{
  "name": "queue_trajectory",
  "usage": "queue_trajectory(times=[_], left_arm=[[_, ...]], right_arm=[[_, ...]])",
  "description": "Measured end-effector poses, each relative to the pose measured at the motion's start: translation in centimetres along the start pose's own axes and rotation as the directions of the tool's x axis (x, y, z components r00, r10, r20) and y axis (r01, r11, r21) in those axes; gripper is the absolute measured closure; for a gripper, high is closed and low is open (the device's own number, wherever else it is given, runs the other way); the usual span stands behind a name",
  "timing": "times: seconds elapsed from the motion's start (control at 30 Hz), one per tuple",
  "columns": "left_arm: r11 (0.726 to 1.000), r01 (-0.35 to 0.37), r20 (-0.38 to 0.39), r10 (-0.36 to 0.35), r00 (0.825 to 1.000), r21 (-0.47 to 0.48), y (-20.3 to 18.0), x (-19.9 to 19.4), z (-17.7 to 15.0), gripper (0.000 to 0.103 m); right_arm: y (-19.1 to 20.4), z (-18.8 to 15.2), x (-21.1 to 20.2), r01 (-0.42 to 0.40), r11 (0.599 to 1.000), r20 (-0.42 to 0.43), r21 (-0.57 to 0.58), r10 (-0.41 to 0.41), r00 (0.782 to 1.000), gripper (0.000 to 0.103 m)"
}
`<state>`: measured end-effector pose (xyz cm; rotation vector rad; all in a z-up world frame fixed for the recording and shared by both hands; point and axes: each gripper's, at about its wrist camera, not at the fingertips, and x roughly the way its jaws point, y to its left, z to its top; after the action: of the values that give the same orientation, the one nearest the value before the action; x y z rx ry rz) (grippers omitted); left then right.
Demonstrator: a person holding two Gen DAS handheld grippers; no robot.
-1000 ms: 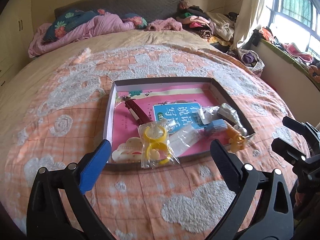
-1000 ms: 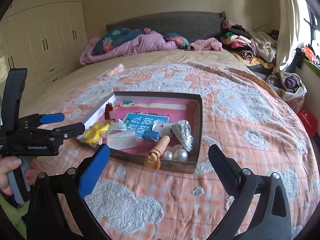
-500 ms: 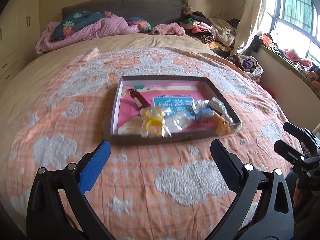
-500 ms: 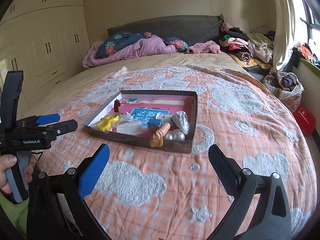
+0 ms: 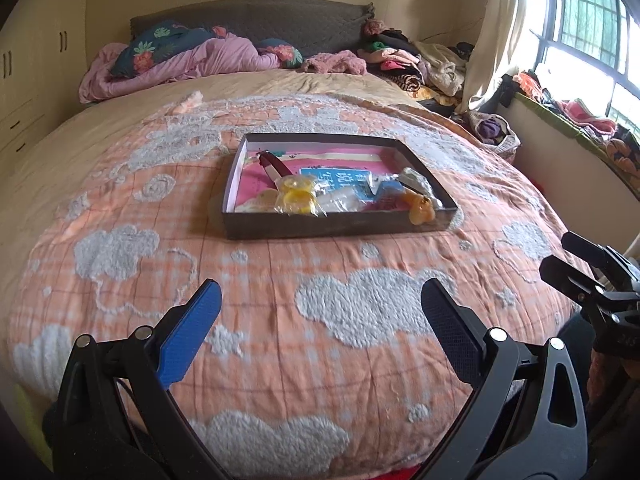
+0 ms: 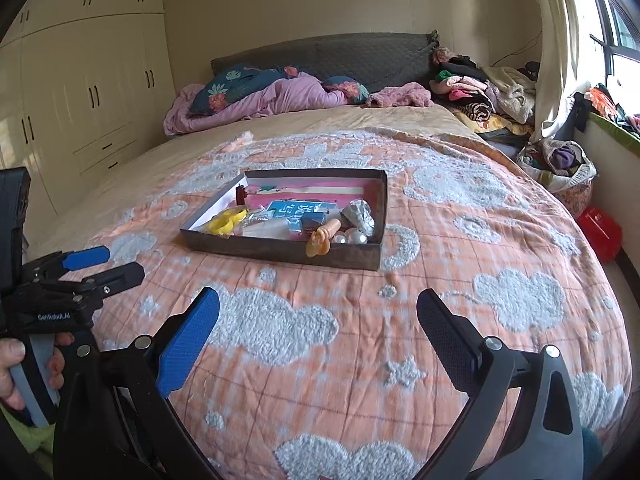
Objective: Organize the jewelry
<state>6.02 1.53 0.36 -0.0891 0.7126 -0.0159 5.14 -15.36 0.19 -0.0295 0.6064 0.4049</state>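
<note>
In the middle of the bed (image 5: 120, 208), on the orange cloud blanket, the shallow dark tray (image 5: 340, 229) is sitting w/ all the jewelry bits lying inside it. We're seeing the yellow rings in their clear bag (image 5: 297, 199) towards the tray's near-left corner, the dark red strap (image 5: 275, 167) running towards its far-left corner, the orange piece (image 6: 322, 239) hanging over the near edge, and two pearls (image 6: 351, 236) plus a silver foil packet (image 6: 359, 216) in the near-right corner.

What's changing: over the last sec both cameras are pulling back. The tray is looking much smaller now, and far more bare blanket is showing btwn it and us. The contents are lying just as they were.

We're holding the left gripper (image 5: 320, 316) w/ its fingers spread wide, gripping nothing, well short of the tray's near edge. The right gripper (image 6: 318, 316) is spread just as wide, also empty, off the tray's near-right corner.

Our read: w/ both tools empty and retreating, we're either stepping back from a finished sort or resetting btwn picks; the frames aren't settling which.
</note>
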Motion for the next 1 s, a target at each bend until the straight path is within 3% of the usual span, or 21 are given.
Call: queue_trajectory(times=[0.5, 1.0], left_arm=[[1.0, -0.023, -0.005, 0.023, 1.0, 0.009, -0.7, -1.2, -2.1, 0.01], [0.999, -0.04, -0.006, 0.041, 0.999, 0.018, -1.0, -1.7, -2.2, 0.01]], right_arm=[[1.4, -2.1, -1.0, 0.005, 1.0, -0.055, -0.02, -0.006, 0.998, 0.005], [1.3, -2.0, -1.3, 0.011, 1.0, -0.053, -0.012, -0.012, 0.999, 0.005]])
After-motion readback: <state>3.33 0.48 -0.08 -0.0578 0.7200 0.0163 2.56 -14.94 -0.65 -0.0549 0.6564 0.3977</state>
